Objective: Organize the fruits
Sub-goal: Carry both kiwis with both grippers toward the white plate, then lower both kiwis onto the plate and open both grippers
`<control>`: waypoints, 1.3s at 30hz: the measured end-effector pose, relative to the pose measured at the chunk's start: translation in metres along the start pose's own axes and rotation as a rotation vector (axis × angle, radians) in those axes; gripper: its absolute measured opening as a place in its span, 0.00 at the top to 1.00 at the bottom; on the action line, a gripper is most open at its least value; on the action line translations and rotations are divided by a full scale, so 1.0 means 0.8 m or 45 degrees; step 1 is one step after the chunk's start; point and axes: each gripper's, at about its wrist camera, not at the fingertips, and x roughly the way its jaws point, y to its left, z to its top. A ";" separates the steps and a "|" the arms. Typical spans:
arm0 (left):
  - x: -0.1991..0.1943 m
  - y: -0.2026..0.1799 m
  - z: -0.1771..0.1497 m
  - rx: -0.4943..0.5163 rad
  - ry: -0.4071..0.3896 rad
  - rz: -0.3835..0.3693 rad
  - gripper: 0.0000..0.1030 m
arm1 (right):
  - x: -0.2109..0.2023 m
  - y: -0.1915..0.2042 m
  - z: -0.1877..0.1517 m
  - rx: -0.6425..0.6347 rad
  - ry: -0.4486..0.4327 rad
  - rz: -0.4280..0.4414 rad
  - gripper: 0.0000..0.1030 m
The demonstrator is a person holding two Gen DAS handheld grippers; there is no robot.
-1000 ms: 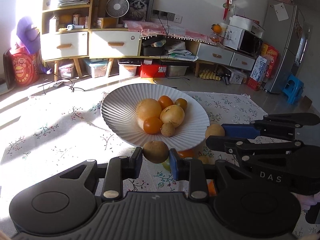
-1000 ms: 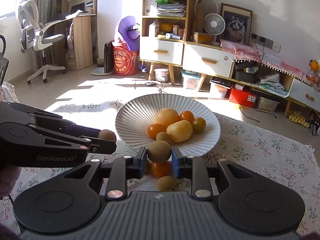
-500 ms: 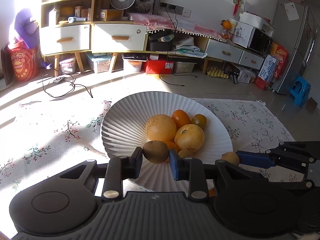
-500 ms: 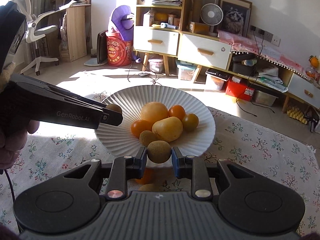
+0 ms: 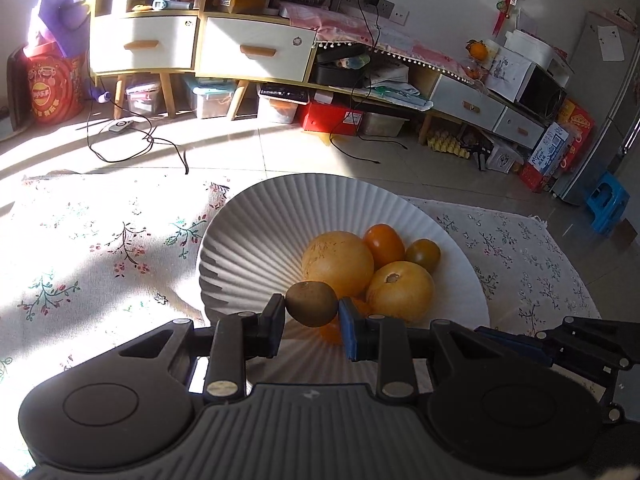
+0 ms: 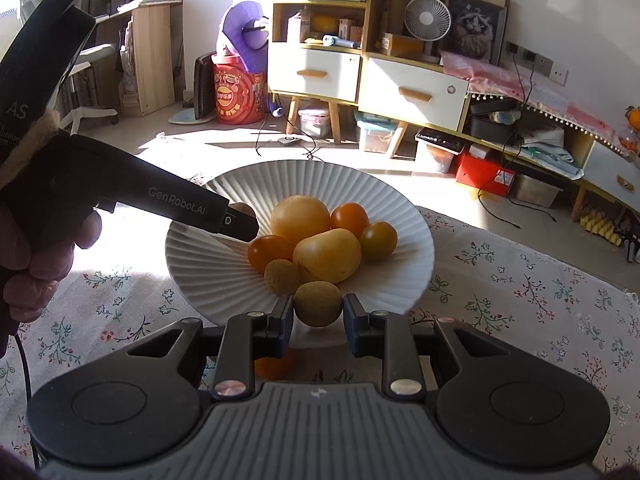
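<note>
A brown kiwi (image 5: 311,303) sits clamped between the pads of the left gripper (image 5: 312,316), held over the near left part of the plate (image 5: 256,240). A second kiwi (image 6: 319,303) is pinched in the right gripper (image 6: 319,312) at the plate's near rim. The plate is white, round and ribbed, and carries two large yellow-orange fruits (image 6: 300,220), three small orange-to-greenish round fruits (image 6: 349,219) and one more kiwi (image 6: 282,277), all bunched touching at its centre. One orange fruit (image 6: 274,364) lies on the cloth just beside the plate, partly hidden under the right gripper.

The surface is a pale cloth (image 6: 520,280) printed with small flower sprigs, half in hard sunlight, half in shadow. Beyond it lies a tiled floor (image 5: 256,148) with loose black cables. Against the far wall stand wooden cabinets with white drawers (image 5: 256,50), a desk fan (image 6: 426,16), a framed cat picture (image 6: 474,28) and storage bins below. In the right wrist view the left gripper's black body crosses the plate's left side and hides part of it.
</note>
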 end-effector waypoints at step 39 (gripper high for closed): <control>-0.034 -0.004 -0.005 0.066 -0.073 0.045 0.52 | -0.019 -0.007 0.000 0.062 -0.029 0.012 0.51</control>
